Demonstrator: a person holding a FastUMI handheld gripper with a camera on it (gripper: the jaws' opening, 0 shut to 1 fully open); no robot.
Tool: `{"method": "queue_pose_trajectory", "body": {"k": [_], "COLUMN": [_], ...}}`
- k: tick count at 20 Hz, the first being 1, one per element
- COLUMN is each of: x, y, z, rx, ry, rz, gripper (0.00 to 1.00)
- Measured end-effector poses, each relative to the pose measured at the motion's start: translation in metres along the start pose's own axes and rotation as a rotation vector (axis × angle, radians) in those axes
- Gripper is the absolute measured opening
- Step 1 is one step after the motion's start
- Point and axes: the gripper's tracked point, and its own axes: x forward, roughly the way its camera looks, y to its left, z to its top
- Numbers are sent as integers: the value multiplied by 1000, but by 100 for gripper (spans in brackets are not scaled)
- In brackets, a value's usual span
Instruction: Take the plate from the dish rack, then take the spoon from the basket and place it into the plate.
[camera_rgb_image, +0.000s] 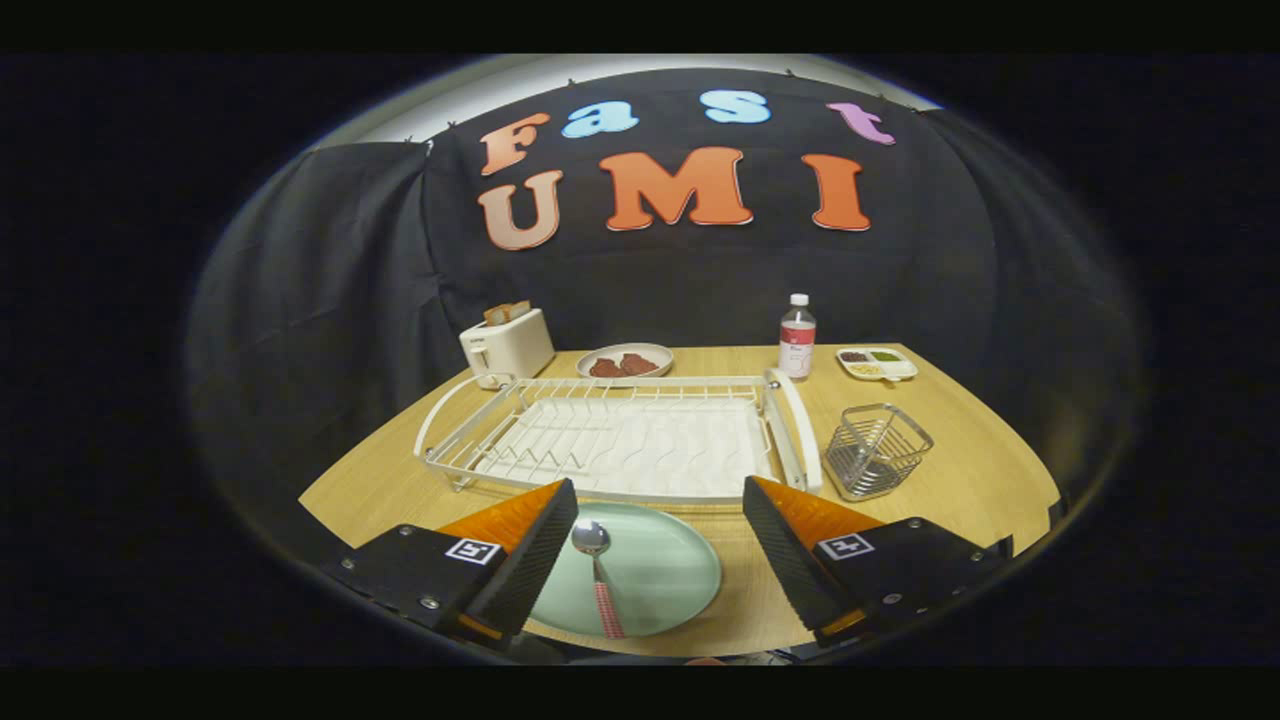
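Hand-held gripper (660, 540) spread wide, nothing pinched. Between its fingers, at the tabletop's (960, 470) near edge, the green plate (655, 570) lies flat with the spoon (597, 570) on it, bowl pointing away. Just beyond sits the white dish rack (615, 440); the wire basket (878, 450) stands beside the rack's right end.

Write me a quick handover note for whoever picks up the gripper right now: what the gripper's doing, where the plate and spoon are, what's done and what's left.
Gripper: open, fingers spread wide, holding nothing.
Plate: pale green, flat on the table in front of the dish rack, lying between the fingers.
Spoon: on the plate, bowl toward the rack, red-patterned handle toward the gripper, close to the left finger.
Basket: wire, to the right of the rack; no spoon visible in it.
Done: plate out of the rack, spoon on the plate.
Left: nothing, as far as I can see; just draw the gripper back without nudging the spoon.
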Motion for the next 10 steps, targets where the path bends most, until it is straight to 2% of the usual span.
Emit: {"method": "queue_pose_trajectory", "body": {"k": [6,10], "x": [-22,-45], "y": [-55,-90], "z": [72,114], "rx": [30,-5], "ry": [-125,-217], "rz": [-98,-188], "gripper": [99,99]}}
